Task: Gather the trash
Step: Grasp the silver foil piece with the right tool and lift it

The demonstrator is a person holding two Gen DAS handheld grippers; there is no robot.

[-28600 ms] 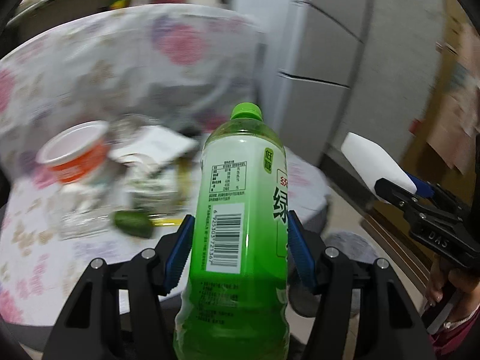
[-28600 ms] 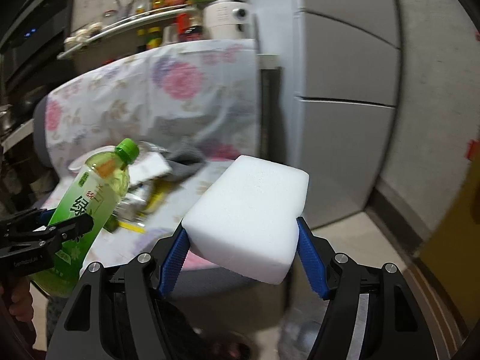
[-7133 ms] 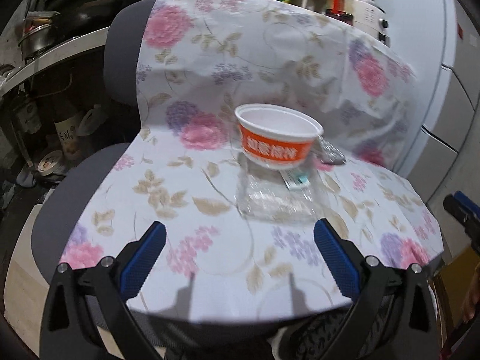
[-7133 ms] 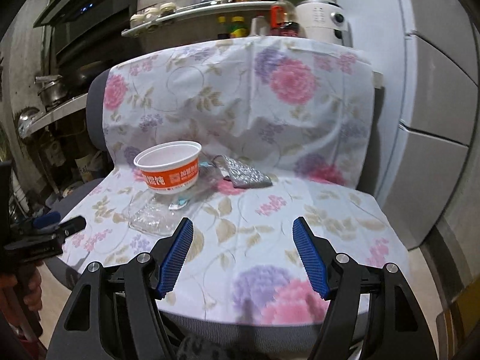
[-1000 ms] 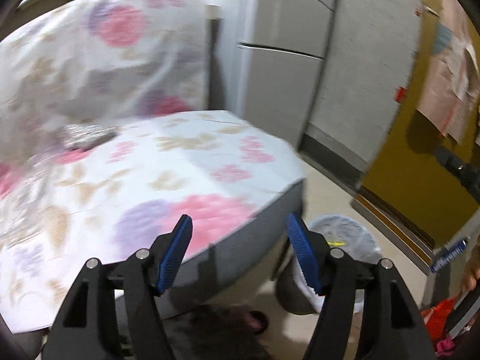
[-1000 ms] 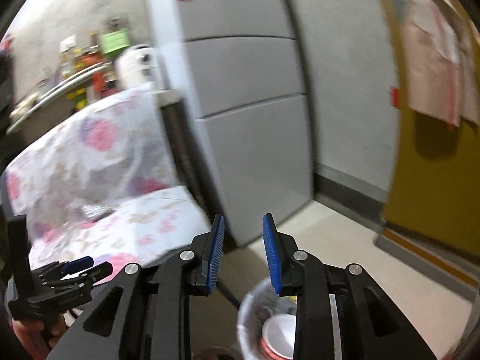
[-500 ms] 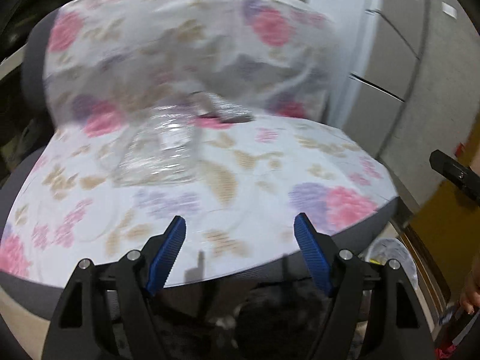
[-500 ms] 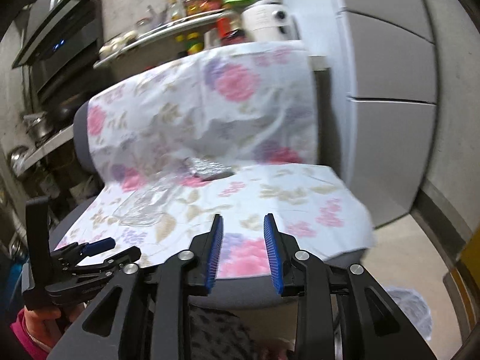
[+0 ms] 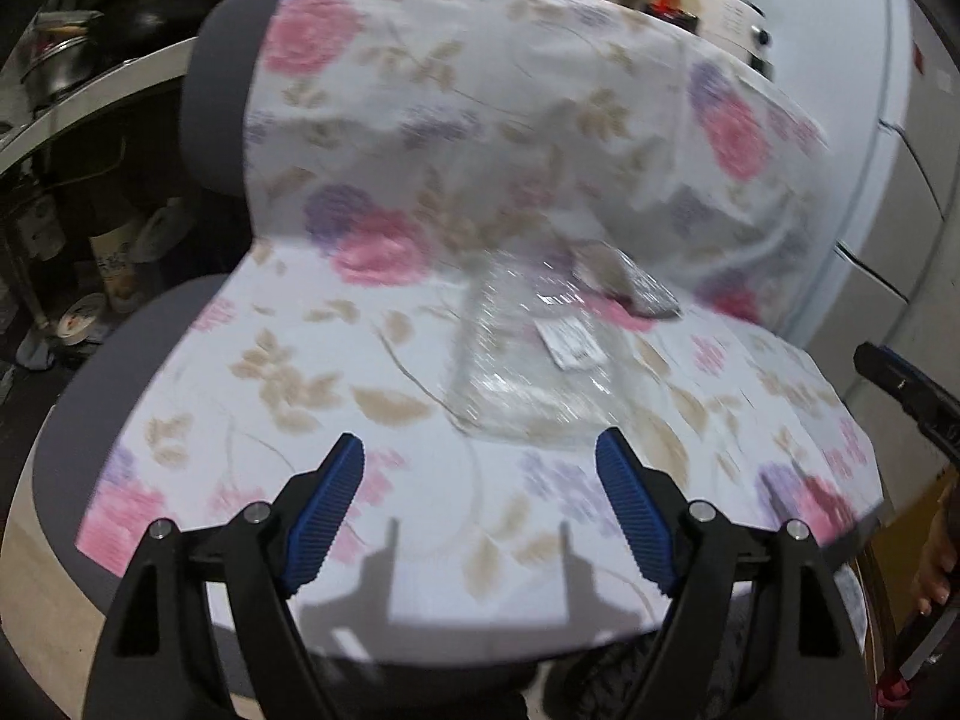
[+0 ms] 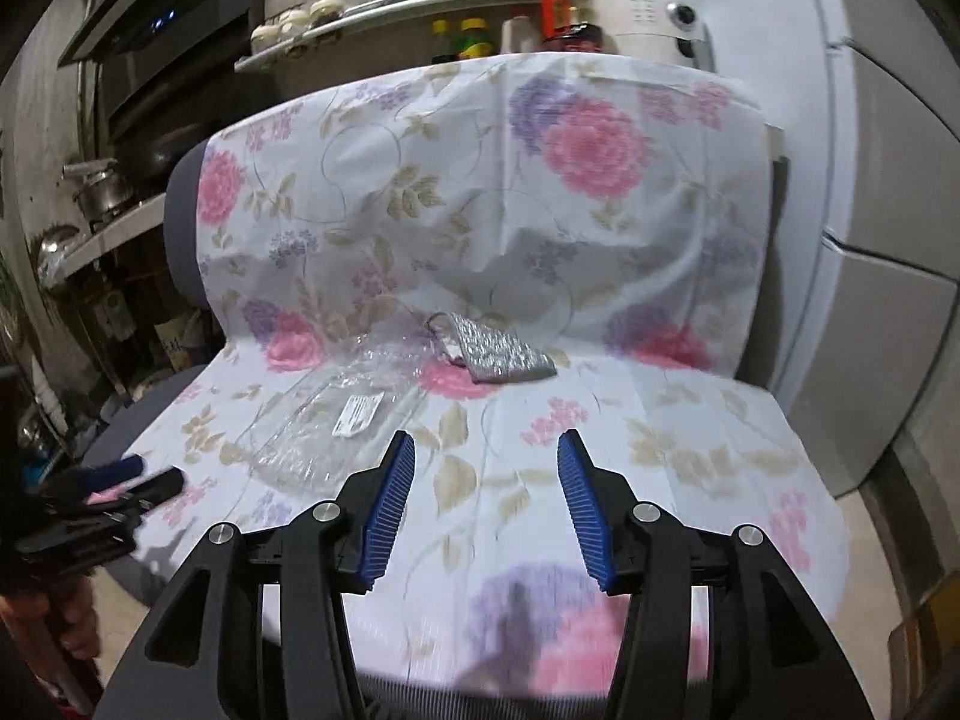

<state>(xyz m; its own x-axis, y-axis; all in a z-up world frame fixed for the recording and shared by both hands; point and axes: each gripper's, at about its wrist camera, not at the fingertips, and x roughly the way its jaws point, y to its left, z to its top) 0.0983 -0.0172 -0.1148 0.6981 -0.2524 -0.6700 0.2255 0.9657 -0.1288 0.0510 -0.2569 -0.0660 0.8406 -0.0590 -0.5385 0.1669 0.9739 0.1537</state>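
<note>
- Left gripper [image 9: 480, 480]: black arms with ribbed blue pads [image 9: 327, 513]. The jaws stand wide, have just been opening, and nothing lies between them. It hovers over the front edge of the seat.
- Right gripper [image 10: 486, 498]: same build. The jaws stand moderately apart, have just been opening, and nothing lies between them. It hovers over the front right part of the seat.
- Chair [image 10: 183, 228]: grey padded seat and backrest, draped with a thin white floral cloth [image 10: 600, 432] printed in pink and purple blooms with tan leaves. The cloth hangs over the seat's front edge and wrinkles on the backrest.
- Front half of the seat: bare cloth, giving open room for both grippers.
- Clear plastic wrapper [image 9: 528, 372] [image 10: 327, 426]: crinkled, glossy, flat, with a small white label. It lies at the seat's middle, toward the left side, just ahead of the left gripper.
- Silver foil packet [image 10: 495, 354] [image 9: 642, 291]: dimpled, roughly rectangular. It lies at the seat's back edge, at the foot of the backrest, just beside the wrapper's far end.
- Right of the chair: smooth grey cabinet panels [image 10: 888, 240] stand near the seat's right edge.
</note>
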